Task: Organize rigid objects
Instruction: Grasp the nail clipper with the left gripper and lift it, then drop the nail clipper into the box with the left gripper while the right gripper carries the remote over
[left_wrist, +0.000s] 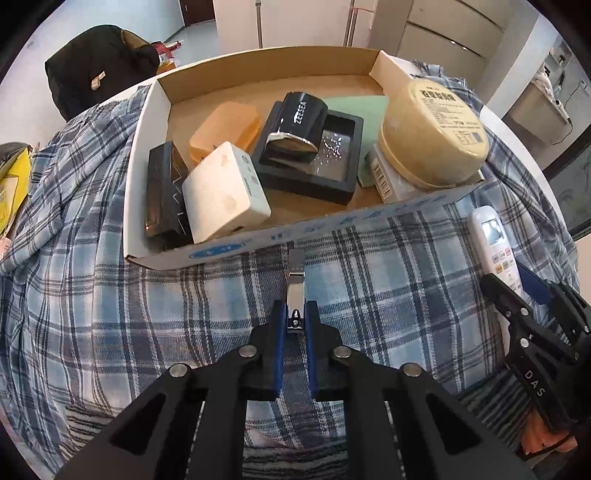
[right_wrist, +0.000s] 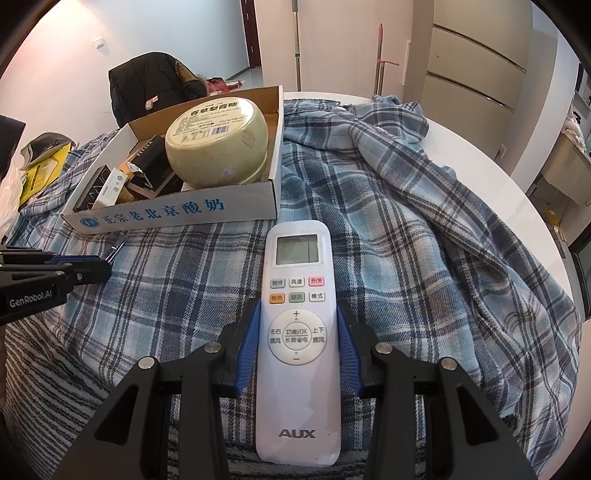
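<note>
One white plastic AUX remote control (right_wrist: 299, 332), oblong, with a small display at its far end and coloured buttons below, lies face up on the blue plaid cloth (right_wrist: 388, 229), its long axis pointing away toward the shallow white cardboard box (right_wrist: 177, 214). The right hand-held gripper (right_wrist: 299, 328) is closed on its sides, blue pads against the casing. One slim chrome nail clipper (left_wrist: 295, 291) is clamped in the closed left hand-held gripper (left_wrist: 295, 321), its long axis also pointing at the box. The box holds one round cream tin (left_wrist: 432, 129), one white square adapter (left_wrist: 225, 192), one orange case (left_wrist: 225, 129), one black ZEESEA jar (left_wrist: 295, 129) on one black square tray (left_wrist: 332, 177), and one dark slim box (left_wrist: 162, 188). The cloth covers a white round surface (right_wrist: 480, 155).
</note>
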